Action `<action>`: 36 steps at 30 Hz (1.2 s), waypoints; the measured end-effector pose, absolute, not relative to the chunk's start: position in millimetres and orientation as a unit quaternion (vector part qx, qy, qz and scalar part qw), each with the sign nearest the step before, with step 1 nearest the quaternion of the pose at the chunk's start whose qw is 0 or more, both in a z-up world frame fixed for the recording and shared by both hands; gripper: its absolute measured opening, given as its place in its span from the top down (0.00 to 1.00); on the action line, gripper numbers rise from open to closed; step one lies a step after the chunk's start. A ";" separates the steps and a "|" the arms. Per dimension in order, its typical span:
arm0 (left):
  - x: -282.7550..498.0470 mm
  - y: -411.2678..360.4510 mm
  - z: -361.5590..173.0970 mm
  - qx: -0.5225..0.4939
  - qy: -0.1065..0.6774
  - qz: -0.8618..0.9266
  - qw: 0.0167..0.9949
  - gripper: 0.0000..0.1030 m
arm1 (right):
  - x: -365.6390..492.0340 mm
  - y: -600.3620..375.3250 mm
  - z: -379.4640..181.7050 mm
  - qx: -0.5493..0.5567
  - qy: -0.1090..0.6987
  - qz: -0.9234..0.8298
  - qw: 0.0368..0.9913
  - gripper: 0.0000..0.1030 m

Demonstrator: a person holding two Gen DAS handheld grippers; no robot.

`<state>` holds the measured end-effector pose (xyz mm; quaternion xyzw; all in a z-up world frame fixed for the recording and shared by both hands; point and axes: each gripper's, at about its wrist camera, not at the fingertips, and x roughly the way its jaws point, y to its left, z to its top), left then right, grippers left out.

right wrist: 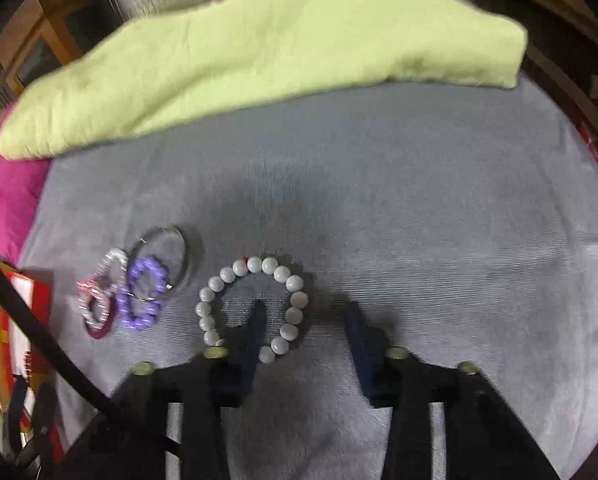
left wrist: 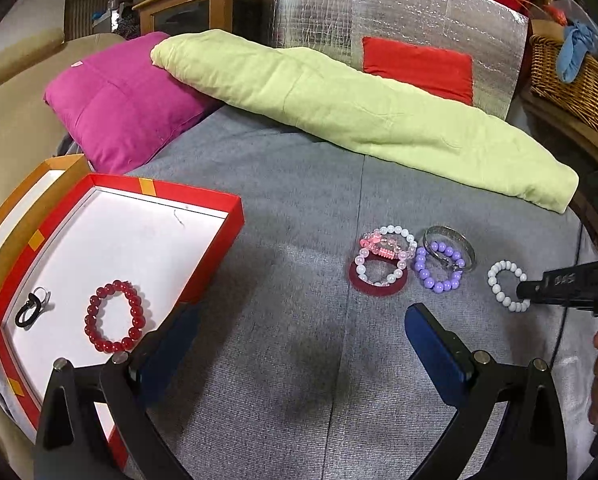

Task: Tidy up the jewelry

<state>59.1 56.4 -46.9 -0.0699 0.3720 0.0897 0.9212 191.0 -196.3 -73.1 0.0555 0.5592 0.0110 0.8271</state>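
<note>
white round-bead bracelet (right wrist: 253, 308) is lying flat on the grey woven fabric surface (right wrist: 419, 208), and the right gripper (right wrist: 307, 322) is parked right over it with its fingers spread fairly wide. one finger (right wrist: 255, 324) sits inside the loop and the other is outside the beads on the right, so nothing is pinched yet.

what could go wrong: if it closes off-centre, i'd guess the smooth beads roll out of the pads, or the elastic loop gets dragged left into the purple bead bracelet (right wrist: 143, 300) and the thin silver metal bangle (right wrist: 167, 260) just beside it (that pile already overlaps, and further left a clear-and-pink bead bracelet (left wrist: 383, 254) rests on a dark red ring bangle (left wrist: 377, 282), so a snag seems likely). right view is blurry too, so exact contact is hard to call.

red-rimmed shallow cardboard box with a white floor (left wrist: 203, 264) holds a dark red bead bracelet (left wrist: 115, 316) and a small black-and-silver looped piece (left wrist: 31, 308). left gripper (left wrist: 299, 328) hangs wide apart and empty next to the box.
</note>
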 end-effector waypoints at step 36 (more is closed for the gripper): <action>163.1 27.1 -75.4 -0.033 0.471 0.002 0.882 0.92 | 125.6 -237.5 -77.4 0.173 0.499 0.101 0.843 0.90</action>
